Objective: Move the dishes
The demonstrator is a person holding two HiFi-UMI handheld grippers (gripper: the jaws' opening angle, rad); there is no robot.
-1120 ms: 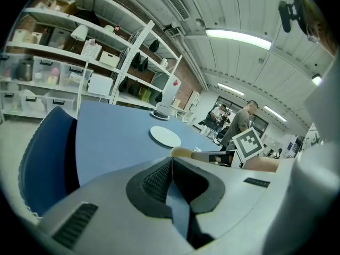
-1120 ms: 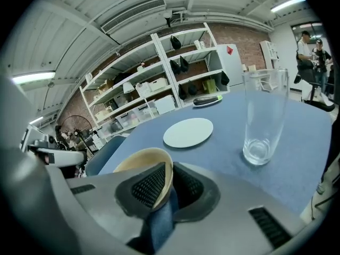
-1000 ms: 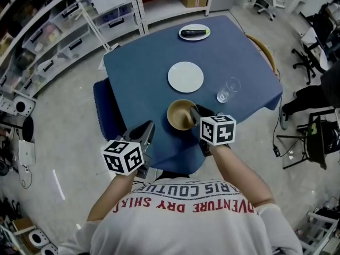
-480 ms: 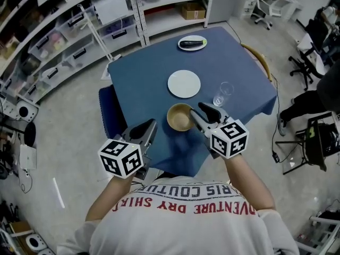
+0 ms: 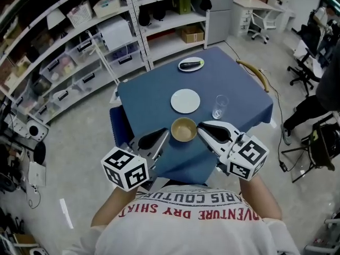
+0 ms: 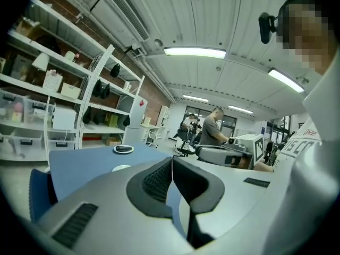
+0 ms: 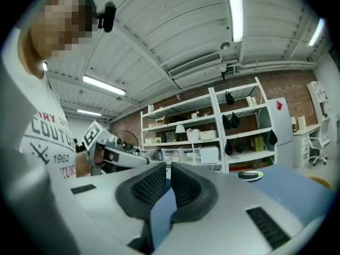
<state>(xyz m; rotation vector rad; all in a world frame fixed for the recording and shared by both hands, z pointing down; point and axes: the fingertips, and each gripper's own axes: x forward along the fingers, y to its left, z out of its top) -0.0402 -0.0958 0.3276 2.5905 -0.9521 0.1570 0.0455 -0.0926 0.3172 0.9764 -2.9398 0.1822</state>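
Observation:
A tan bowl [image 5: 184, 129] sits near the front edge of the blue table [image 5: 149, 102]. Behind it lie a white plate [image 5: 185, 101] and a clear glass [image 5: 219, 107]. At the far edge is a plate holding a dark object [image 5: 190, 64], which also shows as the far plate [image 6: 124, 149] in the left gripper view and the far plate [image 7: 249, 175] in the right gripper view. My right gripper [image 5: 204, 127] hovers just right of the bowl, shut and empty, apart from it. My left gripper [image 5: 159, 138] hangs left of the bowl, shut on nothing. The jaws meet in both gripper views: left gripper [image 6: 171, 161], right gripper [image 7: 168, 166].
A blue chair [image 5: 119, 125] stands at the table's left side and a wooden chair back [image 5: 256, 72] at its right. Storage shelves [image 5: 106, 31] line the back. Office chairs [image 5: 303, 62] stand at the right. A person [image 6: 213, 129] works far off.
My right gripper has come off the bowl's right rim, drawn back and shut. The bowl stays on the table. The head view has pulled back and up. The left gripper has barely moved.

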